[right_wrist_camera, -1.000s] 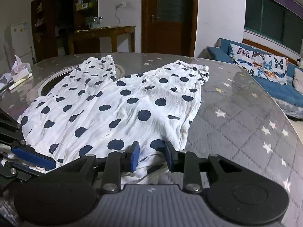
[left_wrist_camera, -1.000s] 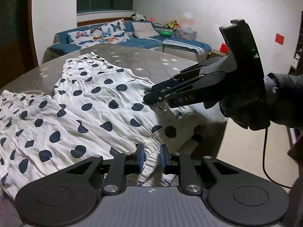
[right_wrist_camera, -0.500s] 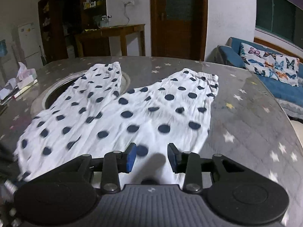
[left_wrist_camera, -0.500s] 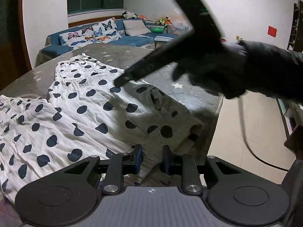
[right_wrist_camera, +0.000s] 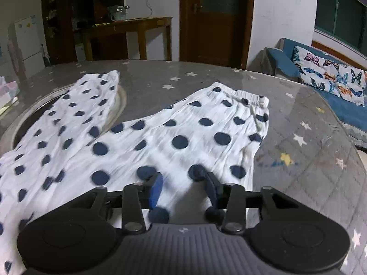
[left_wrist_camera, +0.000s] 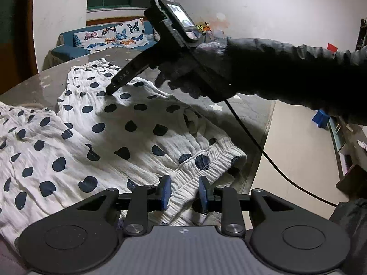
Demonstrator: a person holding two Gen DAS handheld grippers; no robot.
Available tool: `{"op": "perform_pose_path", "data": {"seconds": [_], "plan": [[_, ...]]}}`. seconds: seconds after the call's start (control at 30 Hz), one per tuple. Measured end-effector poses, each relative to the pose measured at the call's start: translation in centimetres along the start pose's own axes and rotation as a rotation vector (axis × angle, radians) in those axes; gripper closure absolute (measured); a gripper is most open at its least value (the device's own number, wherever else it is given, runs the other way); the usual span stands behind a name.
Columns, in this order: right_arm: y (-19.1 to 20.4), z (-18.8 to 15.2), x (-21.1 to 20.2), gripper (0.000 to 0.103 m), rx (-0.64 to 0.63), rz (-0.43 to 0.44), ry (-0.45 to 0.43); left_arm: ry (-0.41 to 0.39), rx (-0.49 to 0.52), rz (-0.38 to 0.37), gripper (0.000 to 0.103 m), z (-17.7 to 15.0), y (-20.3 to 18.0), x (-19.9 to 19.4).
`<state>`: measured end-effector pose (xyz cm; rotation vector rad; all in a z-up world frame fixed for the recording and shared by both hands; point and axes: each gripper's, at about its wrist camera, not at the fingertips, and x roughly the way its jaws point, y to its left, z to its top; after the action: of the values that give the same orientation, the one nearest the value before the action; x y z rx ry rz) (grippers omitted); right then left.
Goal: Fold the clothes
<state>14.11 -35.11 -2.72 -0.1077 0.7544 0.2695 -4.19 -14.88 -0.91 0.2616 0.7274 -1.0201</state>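
White trousers with dark blue dots [left_wrist_camera: 103, 137] lie spread flat on the grey star-patterned table; they also show in the right wrist view [right_wrist_camera: 183, 137]. Their elastic waistband [left_wrist_camera: 206, 167] lies by the table's near edge. My left gripper [left_wrist_camera: 182, 193] is open, its blue pads on either side of the waistband cloth without pinching it. My right gripper [right_wrist_camera: 183, 188] is open and empty just above the right trouser leg; it also shows in the left wrist view [left_wrist_camera: 110, 90], its tip down on the leg farther along. The leg's cuff [right_wrist_camera: 247, 96] lies ahead of it.
The table's edge [left_wrist_camera: 259, 160] drops to the floor on the right. A round inset ring [right_wrist_camera: 119, 105] lies under the left trouser leg. A blue sofa with butterfly cushions [right_wrist_camera: 328, 78] stands beyond the table. A cable [left_wrist_camera: 263, 151] hangs from the right gripper.
My right gripper has let go of the waistband, opened and moved forward along the right trouser leg toward the cuff. My left gripper has opened wider at the waistband.
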Motion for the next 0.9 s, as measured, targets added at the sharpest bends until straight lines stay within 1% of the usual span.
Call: {"op": "perform_pose_path", "data": {"seconds": [0.1,0.2,0.23,0.37,0.47,0.57,0.63,0.67,0.77,0.9], "plan": [[-0.4,0.6,0.4,0.059,0.001,-0.021,-0.005,-0.024,-0.028,0.01,0.072,0.0,0.1,-0.7],[-0.2,0.8,-0.2,0.058,-0.009,-0.023,-0.018,-0.056,-0.049,0.04,0.066,0.0,0.3,-1.8],[0.1,0.7,-0.5,0.058,-0.018,-0.02,-0.025,-0.066,-0.057,0.053,0.066,0.0,0.5,-2.3],[1.5,0.4,-2.4,0.055,-0.054,0.003,-0.05,-0.112,-0.106,0.14,0.066,-0.2,1.9,-4.4],[3.3,-0.3,-3.9,0.054,-0.085,0.05,-0.059,-0.135,-0.17,0.215,0.066,-0.4,3.8,-5.6],[5.2,-1.2,-4.9,0.053,-0.126,0.097,-0.061,-0.135,-0.234,0.287,0.068,-0.8,5.9,-6.1],[6.6,-1.8,-5.6,0.05,-0.162,0.128,-0.063,-0.125,-0.28,0.321,0.068,-1.3,7.3,-6.3],[7.2,-2.1,-6.0,0.048,-0.179,0.141,-0.064,-0.12,-0.3,0.33,0.068,-1.7,7.9,-6.4],[8.5,-2.8,-6.6,0.048,-0.217,0.163,-0.064,-0.097,-0.351,0.358,0.07,-2.9,9.1,-6.8],[8.8,-3.5,-6.7,0.047,-0.203,0.171,-0.044,-0.071,-0.371,0.393,0.07,-4.5,9.6,-7.1]]}}
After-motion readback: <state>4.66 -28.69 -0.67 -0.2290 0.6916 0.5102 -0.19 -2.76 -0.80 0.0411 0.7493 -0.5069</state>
